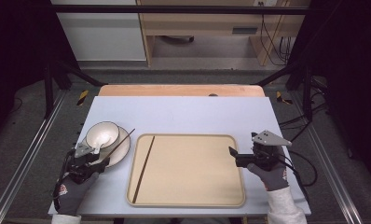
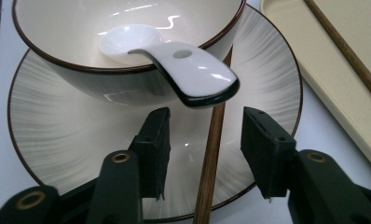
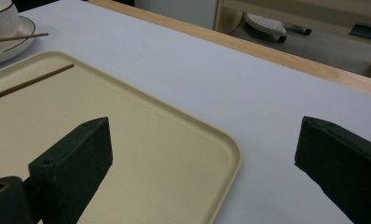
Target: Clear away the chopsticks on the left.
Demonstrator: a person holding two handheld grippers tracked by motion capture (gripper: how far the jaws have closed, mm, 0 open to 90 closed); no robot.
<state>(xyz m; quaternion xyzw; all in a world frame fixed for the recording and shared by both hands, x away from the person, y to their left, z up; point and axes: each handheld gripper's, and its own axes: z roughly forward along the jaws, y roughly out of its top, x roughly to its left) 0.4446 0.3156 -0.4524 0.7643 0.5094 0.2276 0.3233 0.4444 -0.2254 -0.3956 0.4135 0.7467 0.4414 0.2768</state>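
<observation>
Left gripper (image 2: 205, 140): jaws spread, straddling a wooden chopstick (image 2: 211, 158) without touching it, gap visible on both sides. Chopstick resting across a striped plate (image 2: 58, 135), far end leaning against a bowl (image 2: 81, 46), near end past the plate rim toward the gripper. Bowl seated on the plate, brown-rimmed, cream inside. White ceramic spoon (image 2: 188, 70) lying in the bowl, handle overhanging the near rim just above the jaws, dark-edged tip just above the chopstick. Plate and bowl at the left side of the counter (image 1: 183, 112), just beside a beige tray (image 1: 188, 170). Second chopstick (image 1: 143, 169) lying inside the tray along its left wall. Right gripper (image 3: 202, 154): jaws spread wide, nothing between them, poised over the right corner of the tray and the bare counter beside it. In the high view, right gripper (image 1: 234, 154) level at the tray's right edge, gloved hand (image 1: 272, 172) behind it; left gripper (image 1: 102, 161) at the near rim of the plate.
</observation>
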